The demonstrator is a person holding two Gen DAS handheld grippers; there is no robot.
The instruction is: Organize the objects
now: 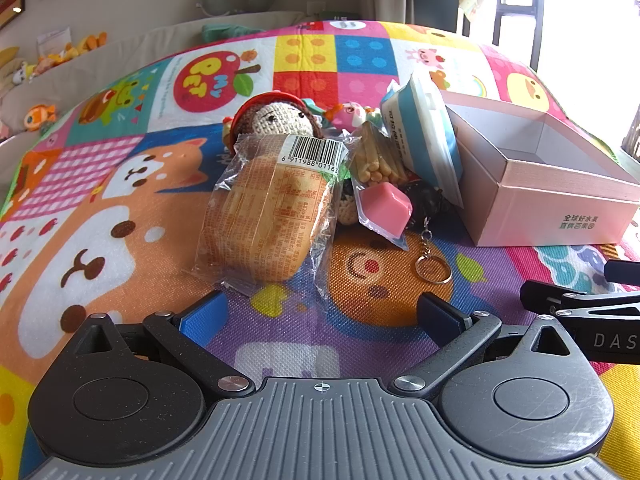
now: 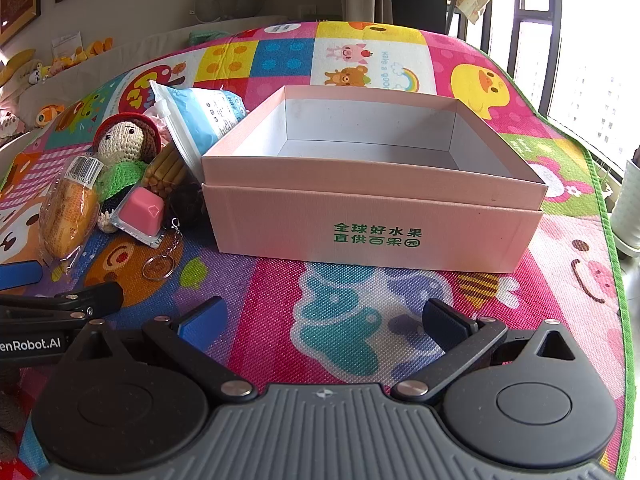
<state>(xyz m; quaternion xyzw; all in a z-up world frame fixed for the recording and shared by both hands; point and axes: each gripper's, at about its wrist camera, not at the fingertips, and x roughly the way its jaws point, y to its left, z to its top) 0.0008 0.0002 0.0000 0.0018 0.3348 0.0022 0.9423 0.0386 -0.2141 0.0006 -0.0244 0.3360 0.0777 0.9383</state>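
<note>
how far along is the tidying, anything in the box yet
Nothing looks done: the pink box shows only bare white walls. Nothing is in hand; the left tool and right tool are open. Left: bread packet, crochet doll, pink jelly cup.

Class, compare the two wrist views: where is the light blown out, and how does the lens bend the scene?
Left wrist view: the window at upper right is blown out white; the play mat bulges like a dome. Right wrist view: window glare again at right; the pink box stays sharp, its edges slightly bowed.
</note>
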